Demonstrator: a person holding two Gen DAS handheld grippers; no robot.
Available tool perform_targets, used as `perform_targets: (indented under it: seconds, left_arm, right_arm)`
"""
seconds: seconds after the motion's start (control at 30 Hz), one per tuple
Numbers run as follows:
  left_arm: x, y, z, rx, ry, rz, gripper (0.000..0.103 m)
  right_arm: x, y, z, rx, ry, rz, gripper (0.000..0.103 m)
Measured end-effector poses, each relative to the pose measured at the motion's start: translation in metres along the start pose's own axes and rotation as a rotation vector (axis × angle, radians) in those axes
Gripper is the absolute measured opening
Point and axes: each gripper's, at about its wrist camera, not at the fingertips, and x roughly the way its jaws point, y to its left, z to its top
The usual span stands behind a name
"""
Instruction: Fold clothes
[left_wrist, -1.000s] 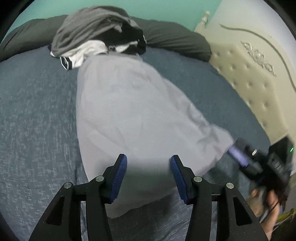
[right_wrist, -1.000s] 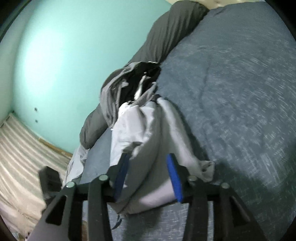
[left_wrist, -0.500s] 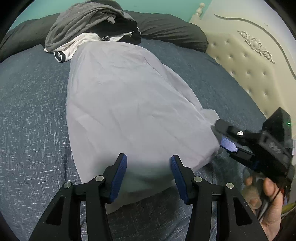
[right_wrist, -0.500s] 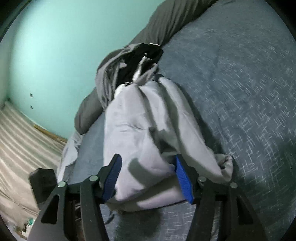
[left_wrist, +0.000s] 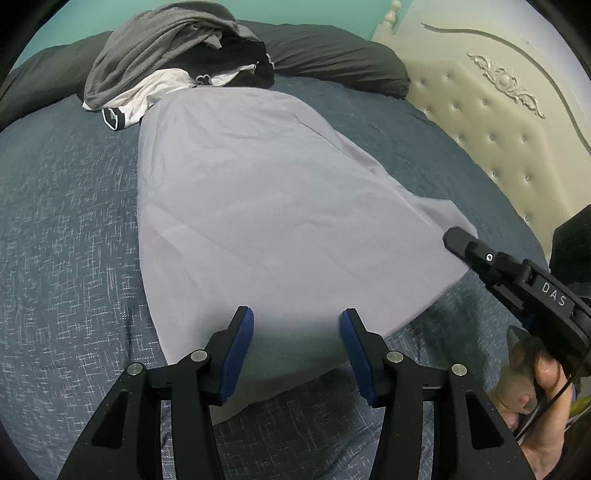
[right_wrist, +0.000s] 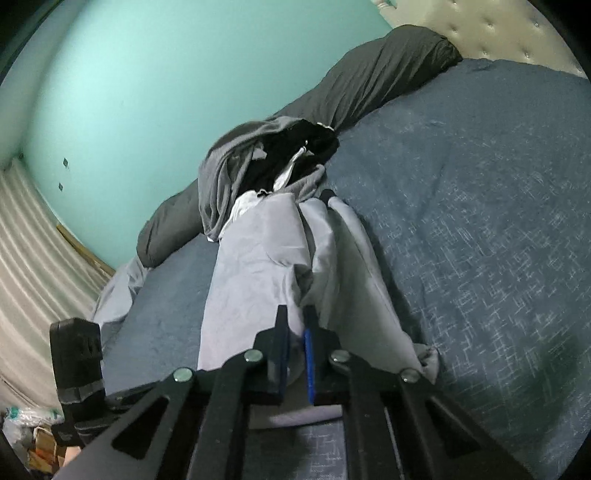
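Clearly the pale grey garment (left_wrist: 280, 206) has been spread flat along the dark blue bedspread (left_wrist: 66, 229) so that its edges can be reached: it runs lengthwise from the near edge of the bed up to the pile of unfolded clothes (left_wrist: 173, 55), whose white and black pieces touch its far end. That pile sits against the long dark bolster (left_wrist: 332, 51) at the far side of the bed, out of the working area, which leaves the middle of the bed for folding.

At the near hem, the left gripper (left_wrist: 297, 350) hangs with its 2 blue pads well apart. Cloth shows between them, yet neither pad presses on it, so it is released and seems merely positioned for a later pinch.

On the garment's right edge, the right gripper (right_wrist: 295, 354) is closing, and in its own view a ridge of the grey cloth is caught between the pads, which stand almost together. From the left view only its black tip (left_wrist: 458, 240) shows at the cloth's edge, so how deep the bite goes is hard to say. Pinching at the side edge probably prepares for carrying that side across the body of the garment, the first lengthwise fold. The tufted headboard (left_wrist: 491, 122) stands to the right.
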Motion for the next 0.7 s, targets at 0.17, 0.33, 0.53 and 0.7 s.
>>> perform_targets:
  seconds: [0.17, 0.33, 0.53, 0.7]
  left_arm:
    - [0.009, 0.001, -0.002, -0.01, 0.029, -0.001, 0.053]
    - [0.019, -0.002, -0.005, 0.011, 0.05, 0.023, 0.053]
    - [0.015, -0.002, -0.003, 0.003, 0.044, 0.023, 0.054]
    - [0.012, 0.0, -0.004, 0.001, 0.041, 0.021, 0.054]
  right_arm:
    - [0.011, -0.028, -0.009, 0.098, 0.074, -0.041, 0.007]
    - [0.011, -0.039, -0.013, 0.143, 0.094, -0.055, 0.016]
    - [-0.009, -0.049, 0.001, 0.183, 0.013, -0.054, 0.031]
    - [-0.024, -0.055, 0.009, 0.201, -0.051, -0.018, 0.032]
